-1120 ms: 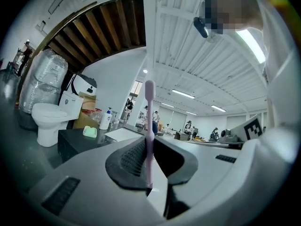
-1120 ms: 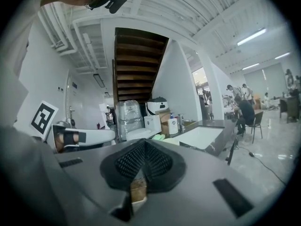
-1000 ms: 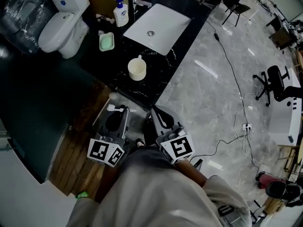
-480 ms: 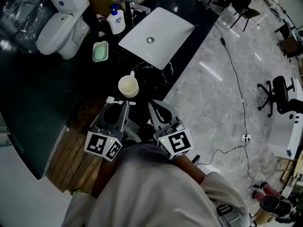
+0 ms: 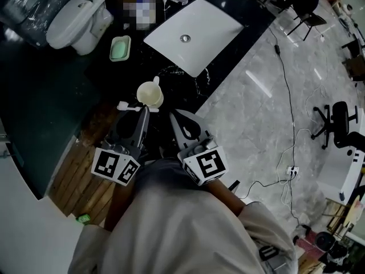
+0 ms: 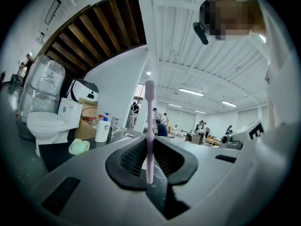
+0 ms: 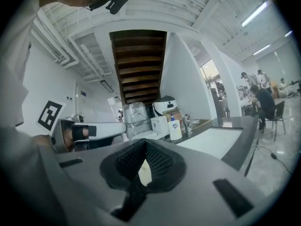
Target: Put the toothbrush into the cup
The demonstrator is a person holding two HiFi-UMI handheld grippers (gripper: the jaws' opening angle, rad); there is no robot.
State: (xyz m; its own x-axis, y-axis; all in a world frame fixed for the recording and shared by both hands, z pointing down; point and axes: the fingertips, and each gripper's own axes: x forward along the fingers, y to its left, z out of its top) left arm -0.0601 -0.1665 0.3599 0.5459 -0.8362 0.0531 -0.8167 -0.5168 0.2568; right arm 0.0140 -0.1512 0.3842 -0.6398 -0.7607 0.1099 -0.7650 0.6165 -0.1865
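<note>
A cream cup [image 5: 150,94] stands upright on the black counter [image 5: 188,90] near its front edge. My left gripper [image 5: 142,112] is just in front of the cup, shut on a pale toothbrush [image 5: 129,107] whose head sticks out to the left. In the left gripper view the toothbrush [image 6: 149,126] stands upright between the pads of the left gripper [image 6: 149,147]. My right gripper [image 5: 174,117] hovers to the right of the cup, shut with nothing in it. In the right gripper view a cream sliver of the cup [image 7: 144,171] shows beyond the right gripper [image 7: 143,149].
A white sink basin [image 5: 194,27] is set into the counter behind the cup. A green soap dish [image 5: 119,48] lies at its left, and a soap bottle [image 6: 102,128] stands by the tap. A toilet [image 5: 74,19] is at far left. Office chairs [image 5: 342,121] and a cable [image 5: 285,90] are on the floor.
Both grippers have moved forward over the counter edge. The toothbrush in the left gripper now sits right beside the cup.
</note>
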